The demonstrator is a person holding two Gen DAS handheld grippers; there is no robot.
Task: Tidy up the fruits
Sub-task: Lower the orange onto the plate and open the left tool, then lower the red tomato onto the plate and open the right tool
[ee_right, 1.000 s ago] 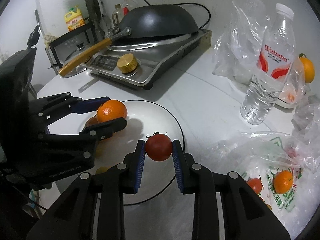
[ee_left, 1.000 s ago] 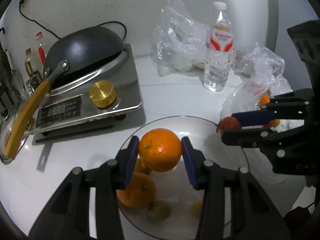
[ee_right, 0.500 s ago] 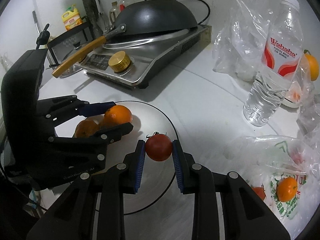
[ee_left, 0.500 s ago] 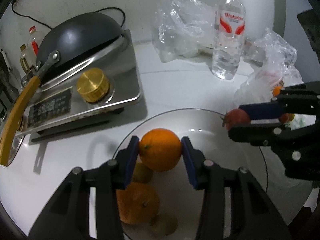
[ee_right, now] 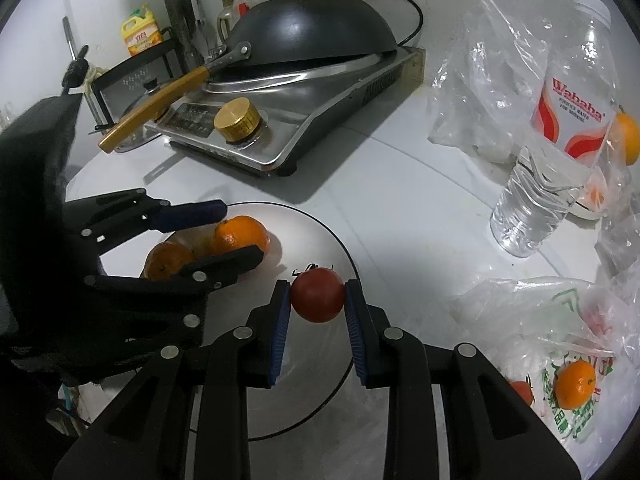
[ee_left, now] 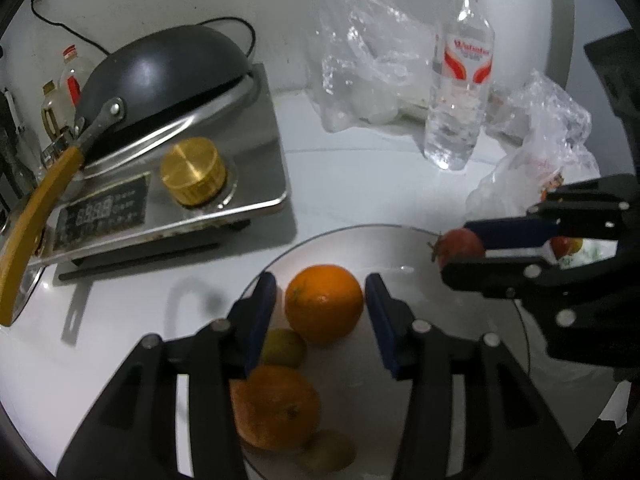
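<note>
A glass plate (ee_left: 400,248) lies on the white counter, and an orange (ee_left: 324,302) rests on it. My left gripper (ee_left: 320,286) straddles that orange with its jaws opening; a small gap shows on each side, so the pads no longer press it. Behind it on the plate lie a second orange (ee_left: 276,408) and two small dull fruits (ee_left: 282,346). My right gripper (ee_right: 318,300) is shut on a red tomato (ee_right: 318,296), held just over the plate's right rim (ee_right: 352,256). In the right wrist view, the left gripper (ee_right: 236,232) sits at the plate's left.
An induction cooker (ee_left: 224,200) carrying an overturned black wok (ee_left: 160,76) stands at the back left. A water bottle (ee_left: 460,92) and crumpled clear bags (ee_left: 360,60) stand behind the plate. At the right, a plastic bag (ee_right: 520,304) holds an orange (ee_right: 574,384).
The left gripper came down with the orange onto the plate and its jaws have parted from it. The right gripper has kept still with the tomato.
</note>
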